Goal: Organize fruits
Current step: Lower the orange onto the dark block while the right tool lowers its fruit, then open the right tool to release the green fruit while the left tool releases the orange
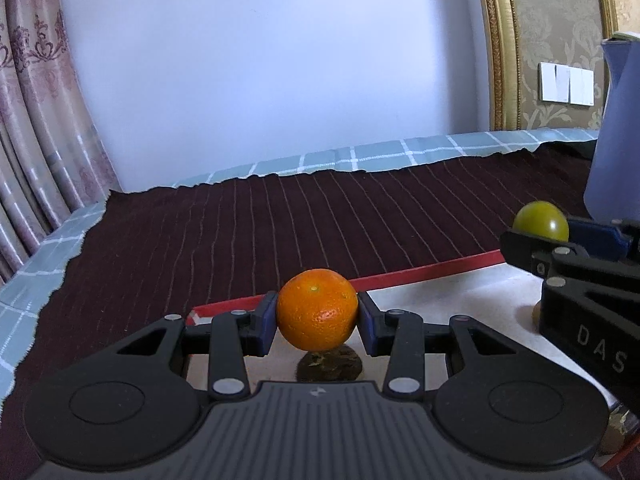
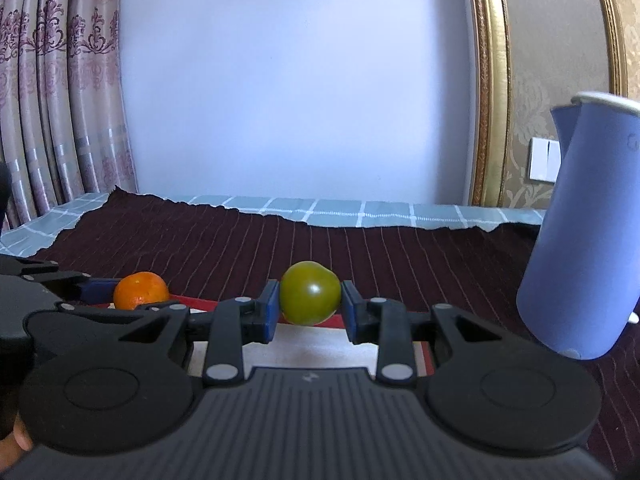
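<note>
Best carried level: left gripper clamped orange, right gripper clamped green fruit, destination seemingly unseen.

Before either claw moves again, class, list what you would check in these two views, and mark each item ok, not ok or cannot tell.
1. Left claw grips the round orange citrus fruit squarely between its blue pads: ok.
2. Right claw grips the round green fruit between its pads: ok.
3. Both fruits are lifted off the surface: ok; the orange one's shadow lies below it.
4. The two claws are apart, not touching: ok.
5. The tall blue cylindrical jug is clear of the right claw's path: cannot tell; it stands close on that side.
6. A place to put the fruits, on the white tray with a red rim: cannot tell.
</note>
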{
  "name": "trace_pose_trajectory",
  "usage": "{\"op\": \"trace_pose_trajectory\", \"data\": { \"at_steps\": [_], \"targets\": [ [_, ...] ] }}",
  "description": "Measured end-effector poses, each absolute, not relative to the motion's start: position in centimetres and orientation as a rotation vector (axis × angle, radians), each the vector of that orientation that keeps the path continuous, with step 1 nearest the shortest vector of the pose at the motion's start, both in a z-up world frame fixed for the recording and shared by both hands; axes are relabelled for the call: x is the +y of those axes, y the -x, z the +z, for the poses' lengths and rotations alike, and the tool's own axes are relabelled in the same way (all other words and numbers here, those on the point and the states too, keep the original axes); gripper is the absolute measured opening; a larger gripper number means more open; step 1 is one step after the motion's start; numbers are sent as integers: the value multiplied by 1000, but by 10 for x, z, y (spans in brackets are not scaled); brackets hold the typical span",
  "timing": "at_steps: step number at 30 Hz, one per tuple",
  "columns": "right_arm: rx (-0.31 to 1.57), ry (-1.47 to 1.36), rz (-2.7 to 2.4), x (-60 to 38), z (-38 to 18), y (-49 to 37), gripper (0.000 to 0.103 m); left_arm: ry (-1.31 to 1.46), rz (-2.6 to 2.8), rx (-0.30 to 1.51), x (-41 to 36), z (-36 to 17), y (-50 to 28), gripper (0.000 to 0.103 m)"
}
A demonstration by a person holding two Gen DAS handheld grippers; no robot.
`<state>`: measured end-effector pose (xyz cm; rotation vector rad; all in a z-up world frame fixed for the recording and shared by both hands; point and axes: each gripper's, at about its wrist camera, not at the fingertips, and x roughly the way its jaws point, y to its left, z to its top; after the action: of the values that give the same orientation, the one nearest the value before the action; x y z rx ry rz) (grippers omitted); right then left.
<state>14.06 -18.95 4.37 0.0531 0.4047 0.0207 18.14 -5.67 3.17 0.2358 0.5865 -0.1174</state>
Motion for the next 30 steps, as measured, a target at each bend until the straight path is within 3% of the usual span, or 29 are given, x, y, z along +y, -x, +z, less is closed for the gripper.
{"op": "trace_pose_trajectory", "data": {
  "at_steps": [30],
  "targets": [
    [467, -45, -30, -195, 19, -145, 31, -228, -109, 613, -50, 6, -187, 41]
  ]
}}
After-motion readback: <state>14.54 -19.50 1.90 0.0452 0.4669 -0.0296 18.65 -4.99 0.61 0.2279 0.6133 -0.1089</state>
